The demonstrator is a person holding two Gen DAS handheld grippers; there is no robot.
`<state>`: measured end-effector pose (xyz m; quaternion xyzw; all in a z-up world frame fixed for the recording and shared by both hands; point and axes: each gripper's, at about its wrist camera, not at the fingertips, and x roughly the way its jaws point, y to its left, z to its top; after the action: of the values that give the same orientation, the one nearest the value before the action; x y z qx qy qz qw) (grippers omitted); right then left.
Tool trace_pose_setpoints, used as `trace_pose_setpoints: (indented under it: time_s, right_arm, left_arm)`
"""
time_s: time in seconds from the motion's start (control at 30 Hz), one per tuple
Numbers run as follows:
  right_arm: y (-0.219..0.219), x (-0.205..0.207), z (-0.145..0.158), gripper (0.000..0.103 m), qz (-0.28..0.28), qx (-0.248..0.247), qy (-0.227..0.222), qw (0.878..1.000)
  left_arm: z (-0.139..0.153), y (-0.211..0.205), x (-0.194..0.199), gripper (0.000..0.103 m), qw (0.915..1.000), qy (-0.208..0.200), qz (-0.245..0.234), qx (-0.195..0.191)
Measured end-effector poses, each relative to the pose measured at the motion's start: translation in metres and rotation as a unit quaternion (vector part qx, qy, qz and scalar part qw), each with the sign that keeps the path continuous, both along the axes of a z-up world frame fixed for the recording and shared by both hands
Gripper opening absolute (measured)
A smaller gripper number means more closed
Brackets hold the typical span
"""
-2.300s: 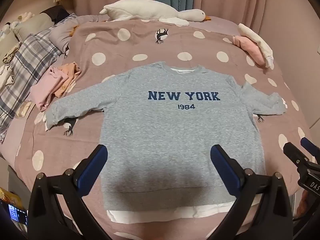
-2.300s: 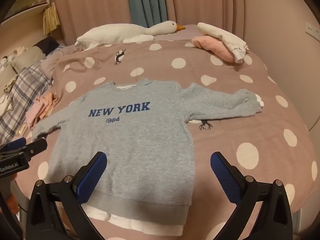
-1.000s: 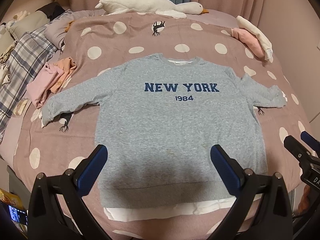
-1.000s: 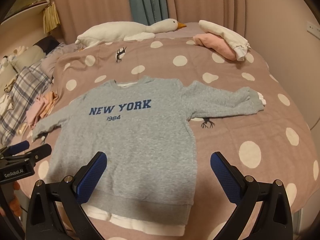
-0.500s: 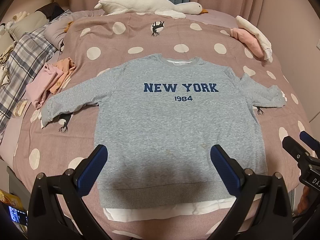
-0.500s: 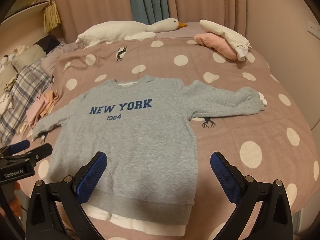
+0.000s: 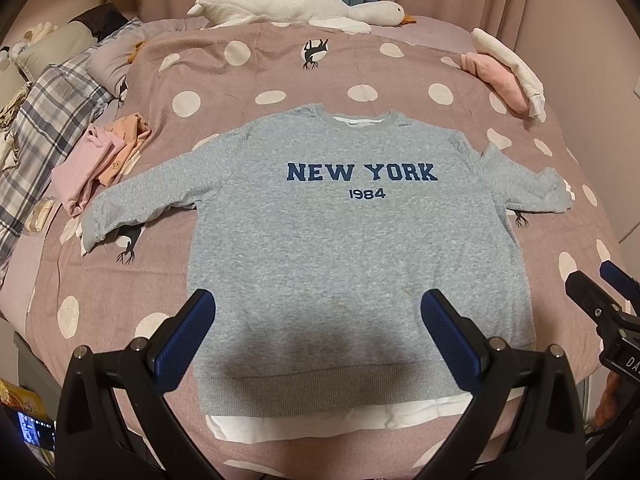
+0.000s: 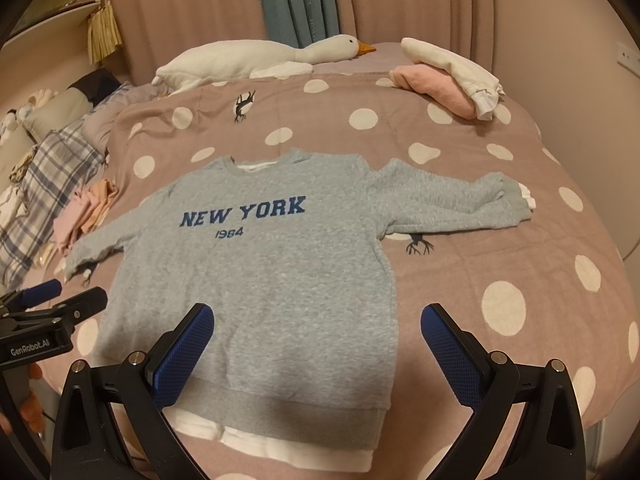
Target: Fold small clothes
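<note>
Soft, warm, dim room light seen in both views. Dark shadow thrown on lower part of grey sweatshirt (image 7: pixel 352 240), near hem. No glare seen. Bed (image 8: pixel 500 264) bent round at edges by fisheye; corners blacked out. Letters sharp; far curtains (image 8: pixel 296 0) slightly blurred.

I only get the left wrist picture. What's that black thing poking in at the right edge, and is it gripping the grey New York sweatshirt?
Observer: That is the right gripper. Its own camera shows both blue pads spread wide, with nothing between them.
Operator: Does the tool I'm looking along have any writing on it?
Observer: Yes. The right wrist view catches the left gripper from the side, and its black body reads "GenRobot.AI".
Operator: Who carries it?
Observer: Part of a person's hand shows just below that lettering.
</note>
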<state>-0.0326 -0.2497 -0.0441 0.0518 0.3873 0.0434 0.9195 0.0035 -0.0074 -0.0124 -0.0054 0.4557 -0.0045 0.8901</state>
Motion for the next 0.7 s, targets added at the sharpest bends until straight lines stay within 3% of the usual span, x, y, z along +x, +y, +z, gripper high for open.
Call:
trace_pose_setpoints:
  time_s: [0.57,0.7]
  right_arm:
    - [-0.001,0.000,0.000,0.102,0.000,0.001,0.001,1.000]
    - [-0.005,0.003,-0.007,0.102,-0.005,0.023,0.013,1.000]
  left_arm:
    - [-0.005,0.001,-0.001,0.103,1.0000,0.002,-0.002,-0.002]
    - [-0.013,0.005,0.002,0.103,0.9997,0.016,-0.001,-0.017]
